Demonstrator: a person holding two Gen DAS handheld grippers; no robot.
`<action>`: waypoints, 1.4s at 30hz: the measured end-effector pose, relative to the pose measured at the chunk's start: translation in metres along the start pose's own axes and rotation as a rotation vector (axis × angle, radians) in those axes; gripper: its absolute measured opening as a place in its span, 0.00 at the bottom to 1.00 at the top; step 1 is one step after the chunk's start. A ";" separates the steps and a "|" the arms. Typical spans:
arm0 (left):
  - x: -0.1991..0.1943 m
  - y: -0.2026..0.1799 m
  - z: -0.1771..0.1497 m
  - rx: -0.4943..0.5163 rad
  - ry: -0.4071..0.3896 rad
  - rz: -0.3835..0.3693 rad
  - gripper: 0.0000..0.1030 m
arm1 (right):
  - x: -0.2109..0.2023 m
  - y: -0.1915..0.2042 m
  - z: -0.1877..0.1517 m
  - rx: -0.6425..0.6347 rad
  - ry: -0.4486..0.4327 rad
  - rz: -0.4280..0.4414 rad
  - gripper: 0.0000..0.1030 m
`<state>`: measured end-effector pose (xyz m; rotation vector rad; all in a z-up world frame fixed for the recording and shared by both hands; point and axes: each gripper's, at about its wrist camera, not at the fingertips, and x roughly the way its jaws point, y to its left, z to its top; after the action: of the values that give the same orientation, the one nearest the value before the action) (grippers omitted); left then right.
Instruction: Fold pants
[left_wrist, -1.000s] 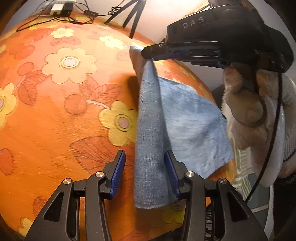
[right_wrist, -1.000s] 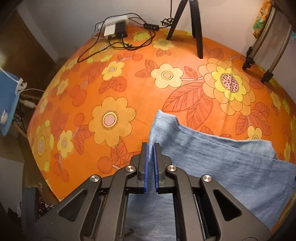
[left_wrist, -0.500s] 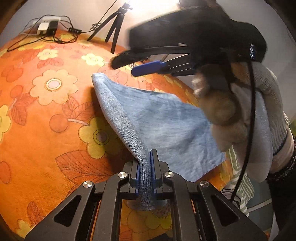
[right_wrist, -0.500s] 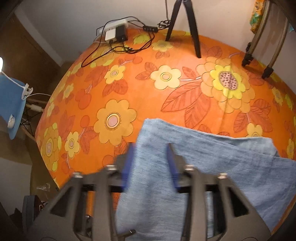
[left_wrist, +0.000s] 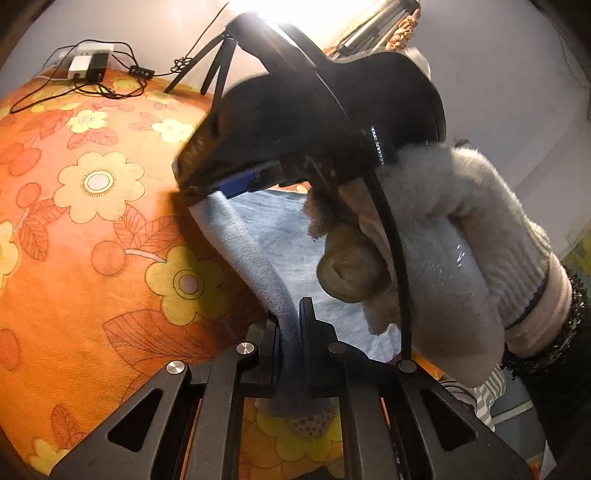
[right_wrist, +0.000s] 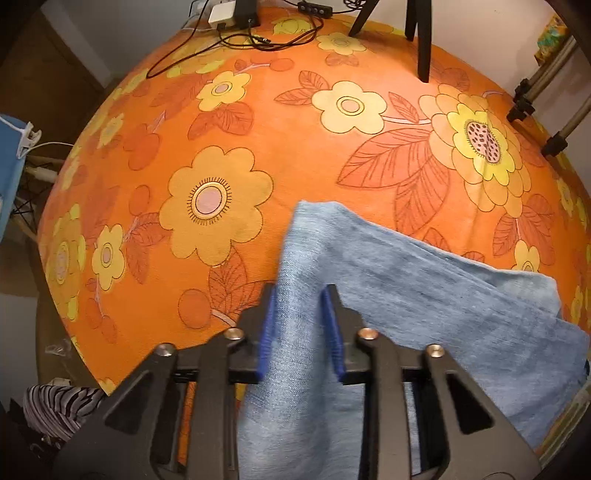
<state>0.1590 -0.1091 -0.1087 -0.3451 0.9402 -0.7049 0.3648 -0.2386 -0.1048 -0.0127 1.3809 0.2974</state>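
Note:
Light blue pants (right_wrist: 424, 295) lie folded on a table under an orange flowered cloth (right_wrist: 295, 147). My left gripper (left_wrist: 290, 314) is shut on the near end of a raised fold of the pants (left_wrist: 288, 236) and holds it a little above the table. My right gripper (right_wrist: 299, 295) points steeply down over the far end of that fold. Its jaws are closing, with the ridge of cloth between the blue pads. In the left wrist view the right gripper (left_wrist: 221, 184) sits in a gloved hand (left_wrist: 461, 240) that hides part of the pants.
Black tripod legs (right_wrist: 421, 37) and a power strip with chargers and cables (right_wrist: 232, 14) stand at the table's far edge. More stand legs (right_wrist: 535, 103) are at the far right. A striped cloth (right_wrist: 59, 402) lies below the table's left edge.
My left gripper shut on the fold and raised it slightly. My right gripper let go of the far end, opened wide, came down and is narrowing around the fold again.

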 end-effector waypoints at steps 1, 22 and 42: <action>-0.001 -0.002 0.001 0.005 -0.003 -0.002 0.07 | -0.003 -0.002 -0.002 0.001 -0.014 -0.001 0.14; 0.071 -0.159 0.029 0.210 0.032 -0.228 0.07 | -0.143 -0.196 -0.094 0.302 -0.394 0.111 0.05; 0.243 -0.301 -0.008 0.369 0.237 -0.304 0.07 | -0.147 -0.432 -0.235 0.635 -0.487 0.095 0.05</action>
<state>0.1280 -0.4944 -0.0949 -0.0770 0.9663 -1.1978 0.2081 -0.7264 -0.0794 0.6147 0.9402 -0.0716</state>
